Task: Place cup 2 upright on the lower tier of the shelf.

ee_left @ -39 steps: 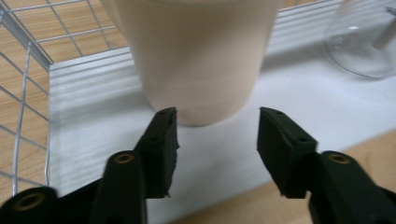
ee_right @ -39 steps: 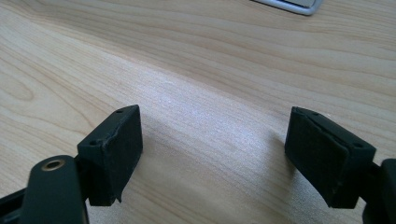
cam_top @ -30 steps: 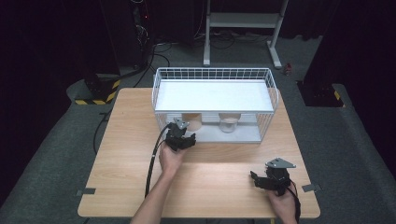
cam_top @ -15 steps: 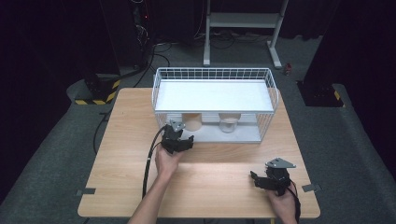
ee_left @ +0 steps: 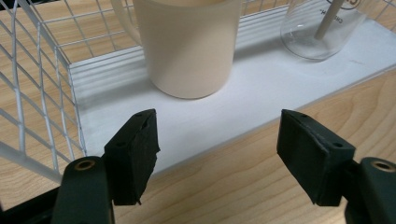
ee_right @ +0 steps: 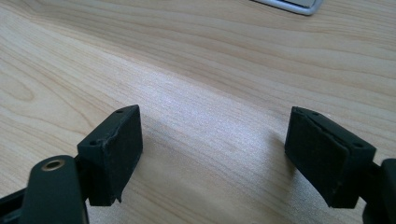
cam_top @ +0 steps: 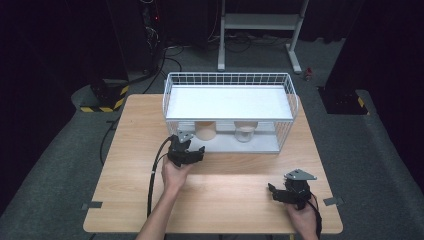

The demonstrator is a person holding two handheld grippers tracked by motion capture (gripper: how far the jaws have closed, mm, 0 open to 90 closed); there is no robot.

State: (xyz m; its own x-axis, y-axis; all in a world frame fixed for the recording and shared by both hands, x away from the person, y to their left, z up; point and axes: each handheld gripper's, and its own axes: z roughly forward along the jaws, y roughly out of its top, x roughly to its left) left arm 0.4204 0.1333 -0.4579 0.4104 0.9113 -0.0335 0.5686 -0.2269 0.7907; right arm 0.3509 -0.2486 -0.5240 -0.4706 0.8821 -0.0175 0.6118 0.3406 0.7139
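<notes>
A cream mug (cam_top: 205,130) and a clear glass jar (cam_top: 245,131) stand on the white floor of a wire basket (cam_top: 230,75), under its white shelf. My left gripper (cam_top: 196,145) hovers at the basket's front left. In the left gripper view the cream mug (ee_left: 189,46) stands just beyond my left gripper (ee_left: 217,126), whose jaws have just been opening and hold nothing. The glass jar (ee_left: 322,28) is to the mug's right with a stick inside. My right gripper (cam_top: 272,192) rests open over bare wood at the front right, and the right gripper view shows that gripper (ee_right: 215,126) empty.
The basket's wire side wall (ee_left: 42,84) stands close on the left of my left gripper. The wooden table (cam_top: 225,200) has free room between the two hands. A cable (cam_top: 152,175) trails from the left gripper toward the front edge.
My left gripper has drawn back a little from the mug, toward the left and the table's front. The right gripper has kept still.
</notes>
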